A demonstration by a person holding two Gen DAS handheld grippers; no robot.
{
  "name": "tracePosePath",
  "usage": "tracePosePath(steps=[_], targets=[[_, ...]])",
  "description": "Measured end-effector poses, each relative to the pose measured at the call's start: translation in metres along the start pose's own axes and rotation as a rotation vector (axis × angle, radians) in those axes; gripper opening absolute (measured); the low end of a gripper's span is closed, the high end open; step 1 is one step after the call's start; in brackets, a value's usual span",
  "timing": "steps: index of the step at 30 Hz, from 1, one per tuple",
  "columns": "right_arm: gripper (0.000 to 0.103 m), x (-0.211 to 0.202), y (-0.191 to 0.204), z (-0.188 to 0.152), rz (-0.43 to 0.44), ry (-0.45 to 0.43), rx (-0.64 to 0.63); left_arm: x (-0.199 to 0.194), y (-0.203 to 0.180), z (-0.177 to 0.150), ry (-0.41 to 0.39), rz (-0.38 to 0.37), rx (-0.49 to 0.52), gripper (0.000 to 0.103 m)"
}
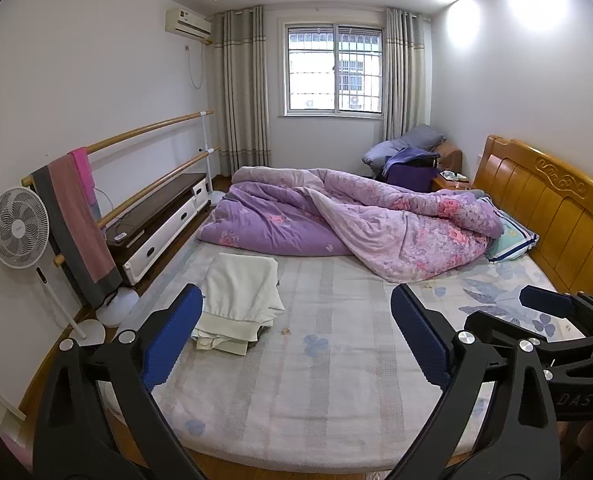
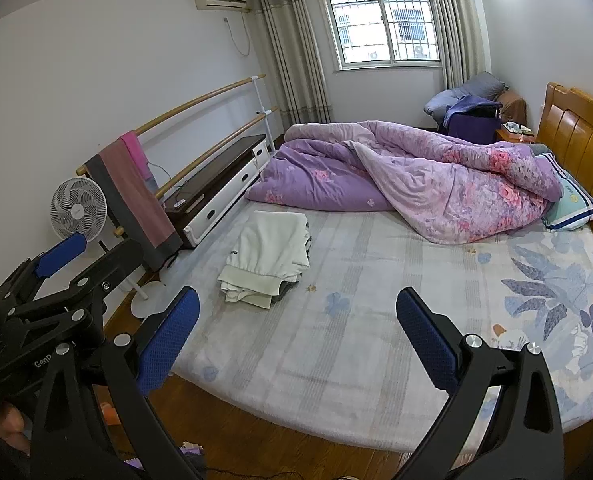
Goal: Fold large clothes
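A cream-white garment (image 1: 240,296) lies folded on a small stack of clothes at the left side of the bed (image 1: 336,380); it also shows in the right wrist view (image 2: 270,254). My left gripper (image 1: 296,336) is open and empty, held above the bed's near edge, short of the stack. My right gripper (image 2: 298,336) is open and empty, also above the near edge. In the left wrist view the right gripper (image 1: 548,308) shows at the right. In the right wrist view the left gripper (image 2: 62,256) shows at the left.
A crumpled purple floral duvet (image 1: 356,220) covers the far half of the bed, with a pillow (image 1: 512,240) by the wooden headboard (image 1: 548,196). Left of the bed stand a white fan (image 1: 18,228), a towel rail (image 1: 76,216) and a low cabinet (image 1: 160,220).
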State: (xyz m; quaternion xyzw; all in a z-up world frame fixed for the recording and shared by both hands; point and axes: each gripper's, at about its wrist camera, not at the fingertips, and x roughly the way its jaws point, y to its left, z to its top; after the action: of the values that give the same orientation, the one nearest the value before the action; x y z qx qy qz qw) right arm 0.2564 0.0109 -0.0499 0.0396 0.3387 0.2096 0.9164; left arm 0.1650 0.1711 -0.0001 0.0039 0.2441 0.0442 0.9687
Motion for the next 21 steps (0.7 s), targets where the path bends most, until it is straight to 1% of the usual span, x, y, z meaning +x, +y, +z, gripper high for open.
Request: tracePosePath(steps=[5,16,21], targets=[[0.095,0.0017,0.0002,-0.0006,-0.003,0.003,0.002,0.0034,0.0027,-0.0019,-0.016,-0.006,0.004,0.096],[0.095,0.0049,-0.0003,-0.0015,0.003,0.01,0.007,0.0031,-0.0014,-0.0025,-0.054,0.015,0.03,0.095],[0.095,0.0057,-0.0024,-0.0024,0.005,0.013,0.008,0.0029,-0.002,-0.0036,-0.044,0.016,0.03,0.095]])
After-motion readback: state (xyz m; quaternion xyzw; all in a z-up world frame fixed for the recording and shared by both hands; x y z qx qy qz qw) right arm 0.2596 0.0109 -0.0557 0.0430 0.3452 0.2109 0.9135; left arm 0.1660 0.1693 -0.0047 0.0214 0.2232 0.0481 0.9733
